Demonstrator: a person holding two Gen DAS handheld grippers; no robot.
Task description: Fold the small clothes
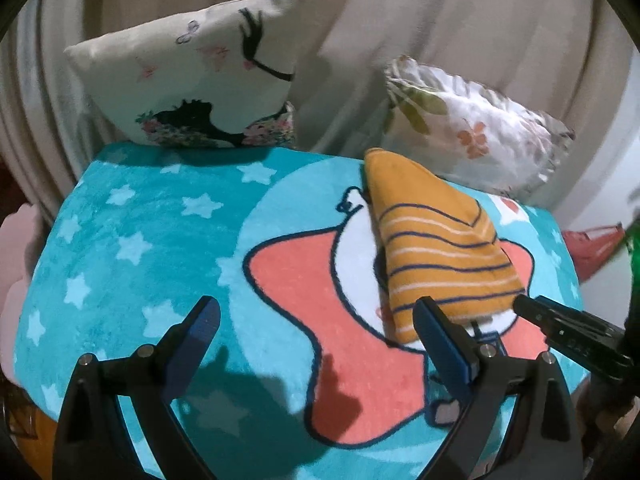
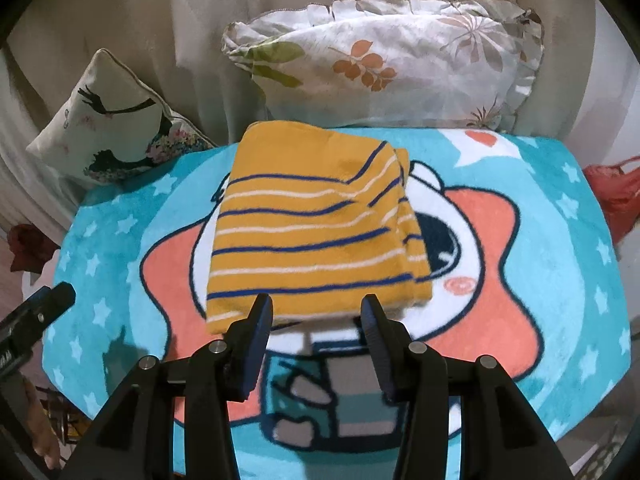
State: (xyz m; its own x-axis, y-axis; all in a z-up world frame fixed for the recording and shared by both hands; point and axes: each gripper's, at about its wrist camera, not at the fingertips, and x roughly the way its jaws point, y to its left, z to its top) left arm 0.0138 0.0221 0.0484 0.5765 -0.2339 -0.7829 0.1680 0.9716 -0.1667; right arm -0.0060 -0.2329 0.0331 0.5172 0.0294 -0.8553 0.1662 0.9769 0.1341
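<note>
A small mustard-yellow garment (image 2: 316, 232) with blue and white stripes lies folded into a compact stack on the turquoise cartoon blanket (image 2: 552, 288). It also shows in the left wrist view (image 1: 436, 248), right of centre. My right gripper (image 2: 318, 312) is open and empty, with its fingertips at the garment's near edge. My left gripper (image 1: 316, 320) is open and empty over the blanket, to the left of the garment; its right fingertip is close to the garment's near corner. The right gripper's finger (image 1: 560, 320) shows at the right edge of the left wrist view.
A cream cushion with a black figure print (image 1: 192, 72) and a white floral pillow (image 2: 384, 64) lean against the beige curtain at the blanket's far edge. A red item (image 2: 616, 196) lies off the blanket's right side.
</note>
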